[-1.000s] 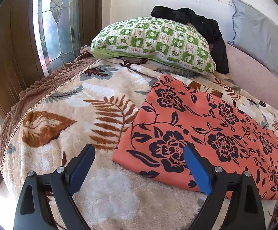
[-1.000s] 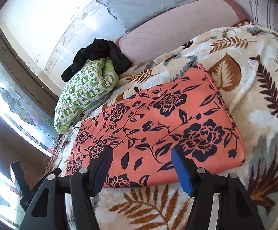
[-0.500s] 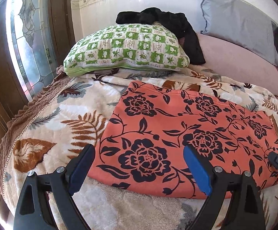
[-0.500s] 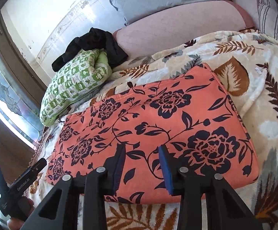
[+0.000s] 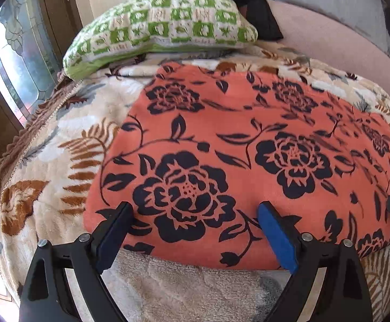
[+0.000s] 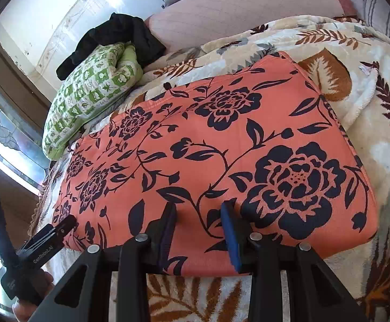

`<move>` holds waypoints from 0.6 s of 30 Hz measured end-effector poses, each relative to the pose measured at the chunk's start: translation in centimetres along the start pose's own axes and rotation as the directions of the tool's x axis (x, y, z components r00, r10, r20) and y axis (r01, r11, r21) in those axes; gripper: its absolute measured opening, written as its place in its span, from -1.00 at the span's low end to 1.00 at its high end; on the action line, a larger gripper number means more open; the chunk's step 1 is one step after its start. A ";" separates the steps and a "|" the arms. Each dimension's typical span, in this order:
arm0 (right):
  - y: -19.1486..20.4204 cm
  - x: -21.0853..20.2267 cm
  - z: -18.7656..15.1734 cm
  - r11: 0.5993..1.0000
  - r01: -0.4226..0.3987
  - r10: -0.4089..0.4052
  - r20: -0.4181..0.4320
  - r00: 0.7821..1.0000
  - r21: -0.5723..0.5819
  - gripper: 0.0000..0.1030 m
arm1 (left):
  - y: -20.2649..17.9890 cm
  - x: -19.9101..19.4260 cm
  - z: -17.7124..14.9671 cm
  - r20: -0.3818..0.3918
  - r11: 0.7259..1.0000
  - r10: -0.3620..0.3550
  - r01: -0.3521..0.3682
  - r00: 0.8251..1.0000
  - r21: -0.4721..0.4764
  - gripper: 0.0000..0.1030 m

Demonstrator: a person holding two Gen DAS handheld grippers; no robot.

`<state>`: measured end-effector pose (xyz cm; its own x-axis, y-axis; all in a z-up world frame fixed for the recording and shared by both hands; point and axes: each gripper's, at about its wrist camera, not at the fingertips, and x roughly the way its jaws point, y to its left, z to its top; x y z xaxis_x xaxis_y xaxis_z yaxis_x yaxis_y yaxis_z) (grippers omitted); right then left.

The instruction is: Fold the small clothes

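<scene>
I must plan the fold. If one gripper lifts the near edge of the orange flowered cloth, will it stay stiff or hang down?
The orange flowered cloth probably hangs down: it follows the soft blanket under it. Its thick right edge suggests layers, so these may slide apart. It looks light for its size.

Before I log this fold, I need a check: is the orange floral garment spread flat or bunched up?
Spread flat: the orange floral garment lies smooth on the leaf-print blanket, edges straight, no bunching visible.

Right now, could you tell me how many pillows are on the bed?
2: a green checked pillow at the window side, and a grey pillow against the wall by the pink headboard. Others may be hidden.
</scene>
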<state>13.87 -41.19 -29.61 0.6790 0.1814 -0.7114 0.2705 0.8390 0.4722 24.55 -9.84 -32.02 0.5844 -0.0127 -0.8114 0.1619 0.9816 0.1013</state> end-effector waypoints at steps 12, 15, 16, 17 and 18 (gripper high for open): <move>0.1 -0.1 -0.2 1.000 -0.002 0.002 0.001 1.000 0.002 -0.25 | 0.2 0.2 -0.2 0.013 1.000 0.010 -0.010 1.000 -0.008 1.00; 0.1 0.0 -0.2 1.000 -0.001 0.001 0.003 1.000 -0.003 -0.23 | 0.2 0.2 -0.2 0.013 1.000 0.009 -0.009 1.000 -0.008 1.00; 0.1 0.0 -0.2 1.000 0.000 0.000 0.003 1.000 -0.005 -0.23 | 0.2 0.2 -0.2 0.012 1.000 0.009 -0.009 1.000 -0.009 1.00; 0.1 0.0 -0.2 1.000 0.001 -0.001 0.004 1.000 -0.007 -0.23 | 0.2 0.2 -0.2 0.012 1.000 0.009 -0.009 1.000 -0.008 1.00; 0.1 0.0 -0.1 1.000 0.000 0.000 0.004 1.000 -0.009 -0.23 | 0.2 0.2 -0.2 0.012 1.000 0.009 -0.009 1.000 -0.008 1.00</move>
<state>13.82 -41.02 -29.62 0.6817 0.1791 -0.7094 0.2649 0.8434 0.4675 24.53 -9.57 -32.23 0.5950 -0.0058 -0.8037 0.1500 0.9832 0.1040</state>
